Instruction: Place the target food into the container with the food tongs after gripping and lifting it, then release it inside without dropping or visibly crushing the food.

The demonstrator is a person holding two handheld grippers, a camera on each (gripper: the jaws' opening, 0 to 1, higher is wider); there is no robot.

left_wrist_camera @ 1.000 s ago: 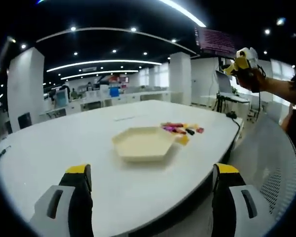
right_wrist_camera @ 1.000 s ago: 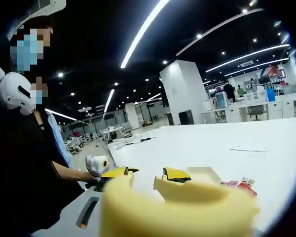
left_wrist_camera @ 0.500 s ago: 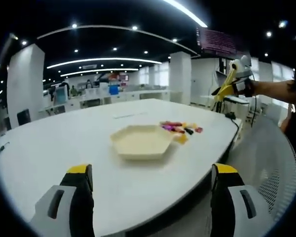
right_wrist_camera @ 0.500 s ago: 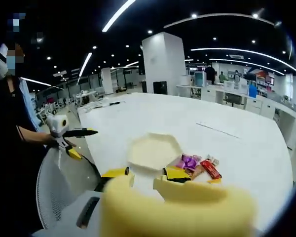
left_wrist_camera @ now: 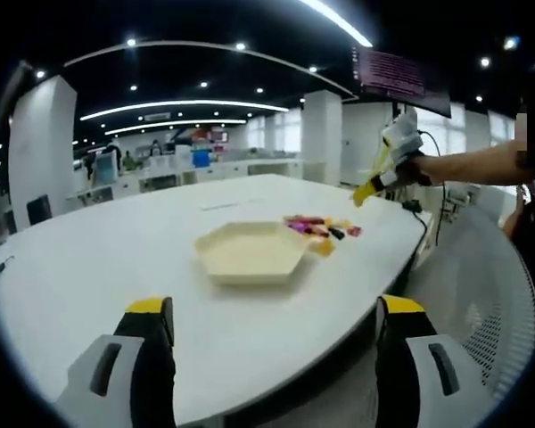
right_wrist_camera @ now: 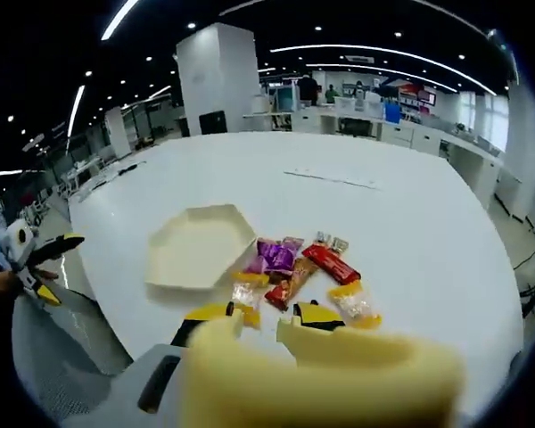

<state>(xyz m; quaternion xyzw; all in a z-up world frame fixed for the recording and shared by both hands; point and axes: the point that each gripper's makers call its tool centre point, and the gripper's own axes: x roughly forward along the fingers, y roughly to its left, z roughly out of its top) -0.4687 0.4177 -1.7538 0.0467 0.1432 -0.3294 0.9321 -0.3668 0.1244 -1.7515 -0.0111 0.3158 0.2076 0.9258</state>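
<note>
A cream hexagonal tray (left_wrist_camera: 250,252) lies on the white table (left_wrist_camera: 116,267), with several wrapped snack packets (left_wrist_camera: 321,230) just right of it. My left gripper (left_wrist_camera: 275,308) hovers open over the near table edge, nothing between its jaws. A hand holds my right gripper (left_wrist_camera: 394,152) above the table's far right, shut on yellow food tongs (left_wrist_camera: 367,185) that point down. In the right gripper view the tongs (right_wrist_camera: 321,374) fill the bottom, over the tray (right_wrist_camera: 201,245), a purple packet (right_wrist_camera: 276,256) and a red packet (right_wrist_camera: 332,264). My left gripper (right_wrist_camera: 58,267) sits at the left edge.
The table's rounded edge (left_wrist_camera: 410,259) runs near the packets. A white mesh chair (left_wrist_camera: 490,303) stands to the right of the table. Desks, monitors and a white pillar (right_wrist_camera: 218,80) stand far behind. A paper strip (right_wrist_camera: 330,176) lies on the far table.
The right gripper with the tongs has dropped lower and come closer to the packets; its view now tilts down onto the tray and snacks. My left gripper has stayed almost still.
</note>
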